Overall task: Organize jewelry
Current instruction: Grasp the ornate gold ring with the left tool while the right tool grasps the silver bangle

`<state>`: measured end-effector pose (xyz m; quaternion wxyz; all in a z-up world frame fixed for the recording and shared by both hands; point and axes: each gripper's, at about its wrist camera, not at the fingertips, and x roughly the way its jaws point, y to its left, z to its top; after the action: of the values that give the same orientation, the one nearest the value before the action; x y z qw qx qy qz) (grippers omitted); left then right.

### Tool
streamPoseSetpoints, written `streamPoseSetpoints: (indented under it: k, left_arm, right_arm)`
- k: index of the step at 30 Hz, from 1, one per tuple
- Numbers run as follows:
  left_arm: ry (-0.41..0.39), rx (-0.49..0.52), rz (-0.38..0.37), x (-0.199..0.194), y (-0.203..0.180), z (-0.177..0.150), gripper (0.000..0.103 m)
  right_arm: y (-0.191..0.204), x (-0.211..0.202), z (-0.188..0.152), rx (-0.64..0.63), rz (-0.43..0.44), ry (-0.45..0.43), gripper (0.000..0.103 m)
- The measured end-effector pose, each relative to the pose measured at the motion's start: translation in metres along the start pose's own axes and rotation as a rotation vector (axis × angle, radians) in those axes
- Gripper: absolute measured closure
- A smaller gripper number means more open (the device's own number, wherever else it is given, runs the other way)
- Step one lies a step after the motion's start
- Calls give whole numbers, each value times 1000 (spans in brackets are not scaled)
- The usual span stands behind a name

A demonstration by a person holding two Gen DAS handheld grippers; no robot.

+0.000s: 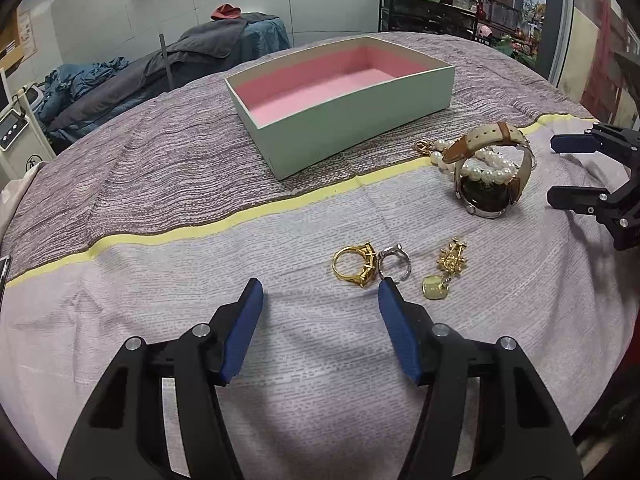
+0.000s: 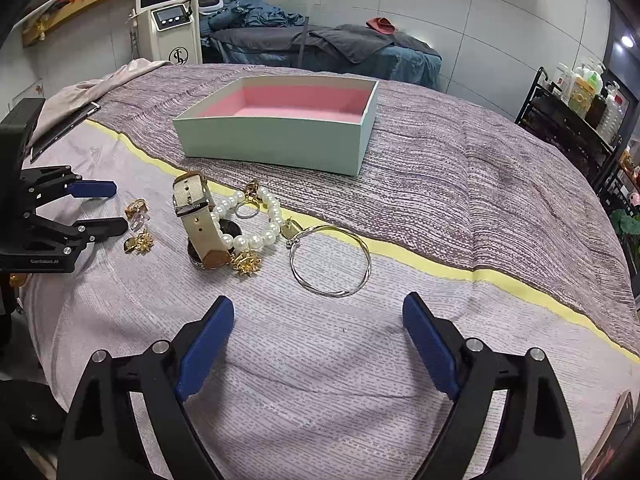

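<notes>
Jewelry lies scattered on a striped cloth (image 1: 160, 184) that covers the table, in front of a pale green box (image 1: 344, 120) with a pink lining, which sits upper centre in both views. In the left wrist view a gold ring (image 1: 354, 266) and a silver ring (image 1: 394, 266) lie touching each other at the middle of the frame, and just right of them is a gold earring (image 1: 444, 276) with a pale yellow drop. Further up and right stands a watch (image 1: 490, 184) with a cream strap, a pearl bracelet (image 1: 476, 164) draped against it. The left gripper (image 1: 320, 292) fills the lower part of that frame; its blue-padded jaws stand partly open with nothing between them, the right pad tip just below the silver ring. In the right wrist view a thin silver bangle (image 2: 330, 260) lies flat at the centre, just right of the pearls, and a second gold earring (image 2: 246, 262) rests at the foot of the watch. The right gripper (image 2: 318, 308) sits at the lower edge, its jaws wide apart and empty above the bare cloth, below the bangle. A yellow band (image 2: 440, 266) crosses the cloth diagonally.
</notes>
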<state>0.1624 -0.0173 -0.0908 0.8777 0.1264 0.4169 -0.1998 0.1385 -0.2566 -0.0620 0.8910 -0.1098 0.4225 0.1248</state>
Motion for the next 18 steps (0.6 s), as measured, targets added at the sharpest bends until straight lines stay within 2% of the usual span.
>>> streamPoseSetpoints:
  k: [6, 11, 14, 18]
  left_arm:
    - [-7, 22, -22, 10, 3, 9, 43]
    - [-19, 47, -62, 13, -2, 14, 62]
    - [-18, 60, -69, 14, -6, 15, 70]
    - [-12, 46, -81, 13, -7, 16, 74]
  right_arm:
    - [-7, 17, 7, 16, 20, 36, 24]
    - [-4, 25, 15, -4, 20, 43, 25]
    - [-6, 29, 19, 6, 29, 44, 30]
    - [-8, 31, 23, 8, 27, 42, 40]
